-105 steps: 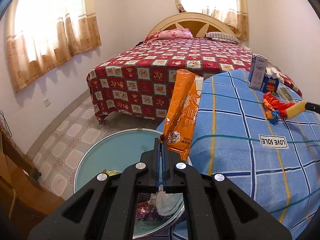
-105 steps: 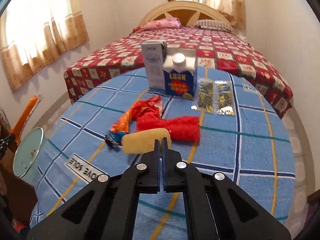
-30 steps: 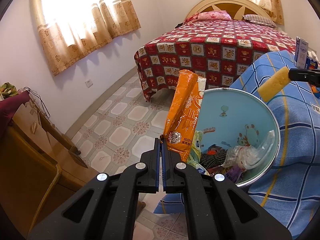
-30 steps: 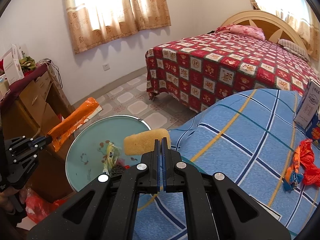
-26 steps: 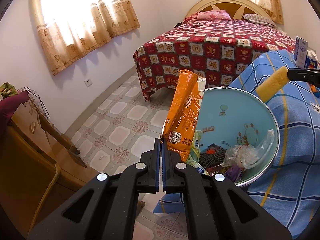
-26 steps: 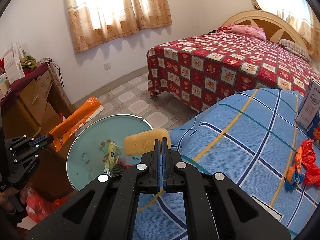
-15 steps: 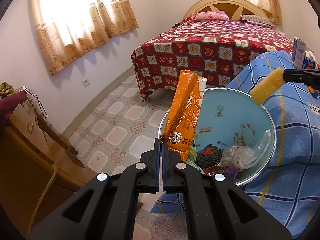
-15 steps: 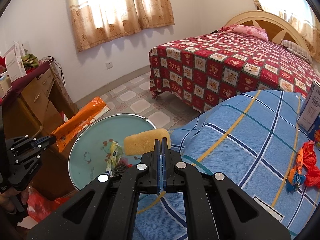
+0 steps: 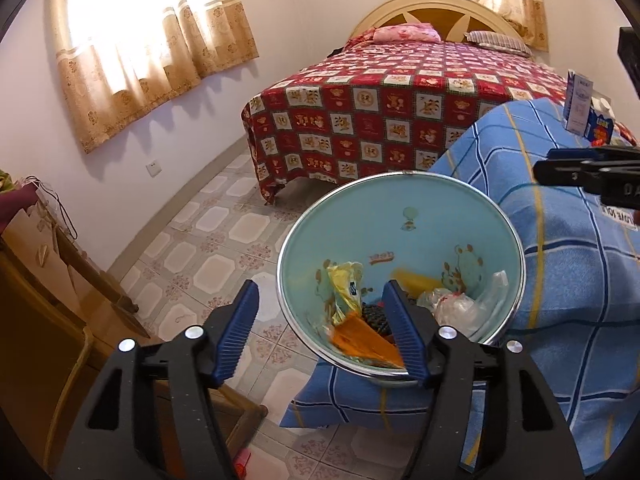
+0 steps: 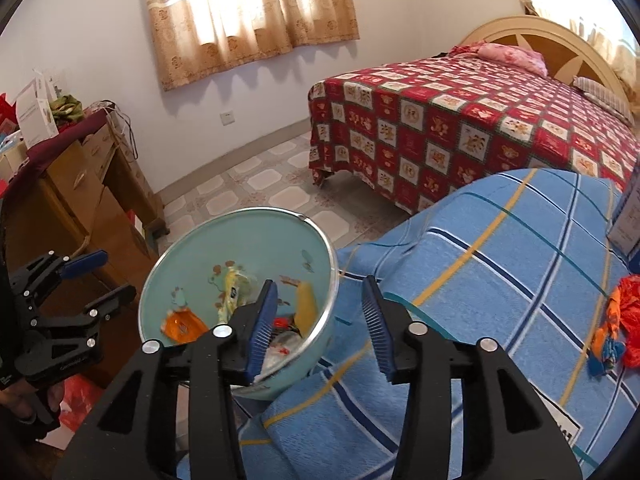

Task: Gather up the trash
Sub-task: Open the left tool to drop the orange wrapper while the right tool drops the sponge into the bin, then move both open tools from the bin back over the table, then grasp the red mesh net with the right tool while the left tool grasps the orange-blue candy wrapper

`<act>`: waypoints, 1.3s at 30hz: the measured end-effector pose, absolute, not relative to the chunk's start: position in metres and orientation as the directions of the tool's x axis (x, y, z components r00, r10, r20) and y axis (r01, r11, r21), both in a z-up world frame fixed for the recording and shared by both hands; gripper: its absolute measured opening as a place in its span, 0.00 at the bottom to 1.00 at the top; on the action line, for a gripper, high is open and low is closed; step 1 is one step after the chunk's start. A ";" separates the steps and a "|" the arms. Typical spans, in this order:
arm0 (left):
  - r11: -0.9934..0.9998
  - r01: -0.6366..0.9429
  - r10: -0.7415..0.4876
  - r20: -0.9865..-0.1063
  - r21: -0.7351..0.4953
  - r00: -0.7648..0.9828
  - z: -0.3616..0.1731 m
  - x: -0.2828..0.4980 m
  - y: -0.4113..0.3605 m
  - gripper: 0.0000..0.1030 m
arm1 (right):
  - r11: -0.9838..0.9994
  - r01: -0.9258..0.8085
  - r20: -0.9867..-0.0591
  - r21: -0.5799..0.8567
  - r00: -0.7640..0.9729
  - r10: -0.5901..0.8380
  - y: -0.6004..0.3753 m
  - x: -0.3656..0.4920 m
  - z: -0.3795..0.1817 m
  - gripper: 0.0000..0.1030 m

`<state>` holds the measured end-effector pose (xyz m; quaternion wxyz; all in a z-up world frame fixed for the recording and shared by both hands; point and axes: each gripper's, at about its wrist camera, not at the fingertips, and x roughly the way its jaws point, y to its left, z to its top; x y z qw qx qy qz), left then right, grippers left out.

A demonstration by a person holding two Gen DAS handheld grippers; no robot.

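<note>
A light blue trash bin [image 9: 404, 208] [image 10: 240, 236] stands beside the blue checked table. My left gripper [image 9: 322, 320] is open and empty above its near rim. The orange snack bag [image 9: 360, 346] [image 10: 182, 326] lies inside the bin, blurred. My right gripper [image 10: 320, 320] is open and empty over the bin's table-side rim. The yellow sponge roll [image 10: 306, 308] [image 9: 416, 280] is inside the bin, blurred. Other wrappers and a clear plastic bag [image 9: 460, 300] lie in the bin. Red and orange trash [image 10: 616, 320] lies on the table.
The table with the blue checked cloth [image 10: 500, 280] is on the right, with cartons [image 9: 586, 112] at its far side. A bed with a red patterned cover [image 9: 400, 92] is behind. A wooden cabinet [image 10: 72, 196] stands on the left. The floor [image 9: 208, 240] is tiled.
Both grippers have opened. The orange snack bag left my left gripper and the yellow sponge roll left my right gripper; both are now in the bin.
</note>
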<state>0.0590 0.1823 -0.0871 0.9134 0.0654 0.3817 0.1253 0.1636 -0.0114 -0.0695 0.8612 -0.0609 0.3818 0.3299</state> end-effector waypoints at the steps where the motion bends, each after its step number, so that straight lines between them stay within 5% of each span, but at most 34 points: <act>1: 0.960 -0.181 0.281 -0.685 0.215 0.672 -0.090 0.060 0.182 0.70 | 0.777 -0.612 -0.698 0.147 0.493 0.520 -0.014 0.163 -0.070 0.46; 11: 0.974 -0.124 0.223 -0.690 0.191 0.689 -0.091 0.076 0.150 0.77 | 0.889 -0.452 -0.691 0.073 0.619 0.372 -0.121 0.166 -0.070 0.50; 21: 0.984 -0.041 0.147 -0.665 0.172 0.732 -0.083 0.132 0.076 0.83 | 0.998 0.016 -0.678 -0.053 0.734 -0.048 -0.280 0.209 -0.071 0.50; 30: 0.987 -0.065 0.148 -0.679 0.147 0.719 -0.086 0.182 0.054 0.83 | 1.000 0.011 -0.747 -0.013 0.664 -0.017 -0.319 0.234 -0.096 0.50; 36: 0.989 -0.068 0.142 -0.671 0.135 0.728 -0.077 0.199 0.041 0.84 | 0.998 -0.041 -0.796 0.045 0.602 0.060 -0.323 0.247 -0.105 0.29; 39: 0.989 -0.043 0.125 -0.668 0.139 0.733 -0.075 0.199 0.028 0.84 | 0.995 -0.079 -0.796 0.062 0.598 0.097 -0.322 0.243 -0.104 0.10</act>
